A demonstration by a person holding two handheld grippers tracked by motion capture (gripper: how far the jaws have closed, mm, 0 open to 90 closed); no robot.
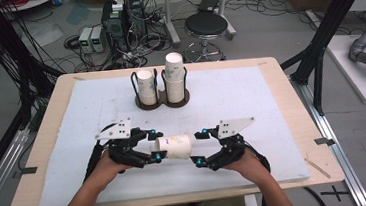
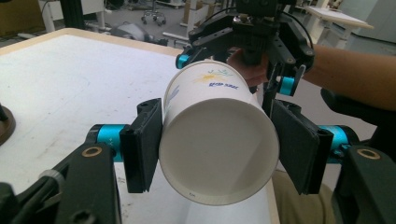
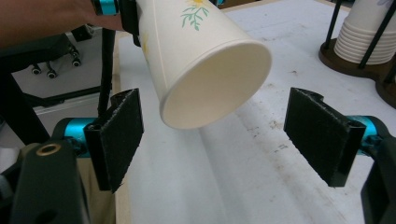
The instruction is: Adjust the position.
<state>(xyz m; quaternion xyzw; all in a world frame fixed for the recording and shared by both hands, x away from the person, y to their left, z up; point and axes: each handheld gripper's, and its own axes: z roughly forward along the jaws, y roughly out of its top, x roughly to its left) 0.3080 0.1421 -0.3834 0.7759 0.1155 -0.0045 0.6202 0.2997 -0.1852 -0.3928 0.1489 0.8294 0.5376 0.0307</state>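
- The left gripper (image 1: 155,145) held a paper cup (image 1: 174,147) on its side above the white mat (image 1: 251,102), near the person's edge of the table. In the left gripper view its two black pads pressed the cup (image 2: 218,140) on opposite sides close to one end, whose round face looked at the camera.
- The right gripper (image 1: 201,146) stood with its jaws wide. In its own view the cup's other end (image 3: 205,60) hung between and a little above the pads, touching neither. I could not tell for certain which end was the mouth and which the base.
- The cup looked very light, thin-walled and easy to crush, with a smooth printed skin that might slip under a weak pinch. By my judgement the stiffest hold would be near the rolled rim or the base ring; a squeeze at mid-wall would likely buckle it.
- Held from one end only, the cup tilted slightly, so a second grip would need to close gently and square to the wall.
- Farther back on the mat stood a dark two-ring holder (image 1: 163,102) with two upright cup stacks (image 1: 174,78), well apart from both grippers.
- Beyond the table a stool (image 1: 206,26) and cabled equipment (image 1: 123,19) stood on the floor.
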